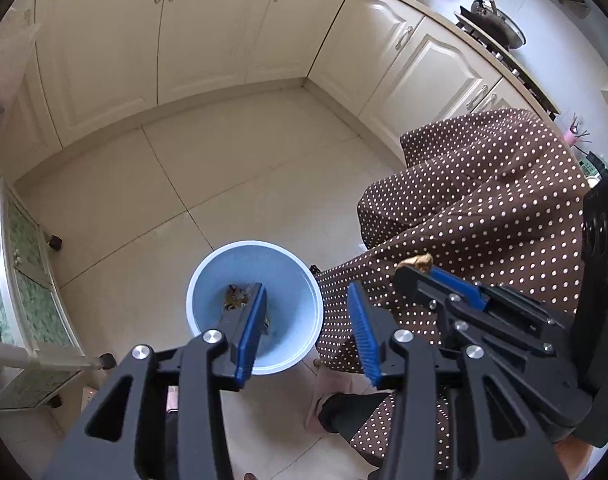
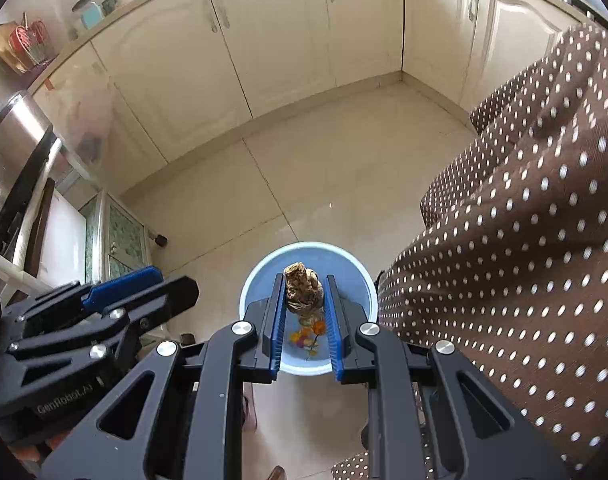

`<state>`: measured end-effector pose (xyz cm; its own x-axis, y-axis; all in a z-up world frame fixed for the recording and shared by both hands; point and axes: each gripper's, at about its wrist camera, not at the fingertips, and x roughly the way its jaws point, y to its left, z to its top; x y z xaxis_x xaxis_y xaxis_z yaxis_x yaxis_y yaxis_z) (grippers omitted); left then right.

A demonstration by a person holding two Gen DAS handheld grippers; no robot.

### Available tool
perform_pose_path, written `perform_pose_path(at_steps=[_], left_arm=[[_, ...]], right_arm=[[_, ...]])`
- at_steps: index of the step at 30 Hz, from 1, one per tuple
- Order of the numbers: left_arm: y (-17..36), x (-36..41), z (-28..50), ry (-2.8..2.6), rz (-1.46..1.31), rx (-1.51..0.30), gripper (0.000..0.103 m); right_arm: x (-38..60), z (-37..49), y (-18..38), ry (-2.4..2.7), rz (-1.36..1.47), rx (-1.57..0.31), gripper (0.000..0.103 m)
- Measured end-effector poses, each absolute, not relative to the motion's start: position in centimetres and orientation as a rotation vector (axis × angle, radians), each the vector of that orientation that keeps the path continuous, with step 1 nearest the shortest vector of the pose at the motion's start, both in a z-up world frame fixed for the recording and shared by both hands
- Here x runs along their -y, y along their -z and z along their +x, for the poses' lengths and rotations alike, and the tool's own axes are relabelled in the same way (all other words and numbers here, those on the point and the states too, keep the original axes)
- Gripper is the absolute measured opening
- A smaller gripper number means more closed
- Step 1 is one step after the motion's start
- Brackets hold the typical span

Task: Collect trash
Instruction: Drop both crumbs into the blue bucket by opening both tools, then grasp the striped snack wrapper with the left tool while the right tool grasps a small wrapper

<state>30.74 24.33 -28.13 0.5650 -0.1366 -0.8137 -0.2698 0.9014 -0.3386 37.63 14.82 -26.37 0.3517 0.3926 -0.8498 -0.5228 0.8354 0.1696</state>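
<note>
Above the blue bin (image 2: pixel 363 280) on the kitchen floor (image 2: pixel 304 184), ready to drop
Right hand-held gripper (image 2: pixel 304 292) pinches a brown crumpled scrap (image 2: pixel 303 290) over the bin mouth; left hand-held gripper (image 1: pixel 308 308) hangs wide open, empty

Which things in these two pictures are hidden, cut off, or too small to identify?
- Bin contents, left wrist view: partly covered by the open left gripper.
- Scraps under the brown lump, right wrist view: too small to identify.
- Right gripper: hides the bin's near rim.
- Person: only dotted skirt visible.

A home kitchen: cream cabinets (image 1: pixel 207 32), stove with pan (image 1: pixel 498 26)
</note>
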Motion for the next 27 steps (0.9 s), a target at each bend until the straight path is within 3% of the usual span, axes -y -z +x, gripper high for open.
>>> perform_pose_path(at_steps=[6, 10, 18, 27], left_arm=[[26.1, -24.6, 29.9, -0.092, -0.459, -0.939, 0.044], [24.4, -24.4, 29.2, -0.096, -0.45, -0.906, 0.046], [20.9, -23.0, 27.8, -0.081, -0.417, -0.858, 0.046], [14.6, -16.4, 26.5, 0.04, -0.306, -0.763, 0.048]], right_arm=[[-15.0, 37.9, 23.8, -0.592, -0.12, -0.973, 0.018], [-14.6, 37.8, 22.1, -0.574, -0.113, -0.91, 0.04], [-11.9, 35.6, 18.0, -0.52, -0.114, -0.795, 0.04], [-3.6, 31.8, 12.1, -0.419, -0.047, -0.68, 0.044]])
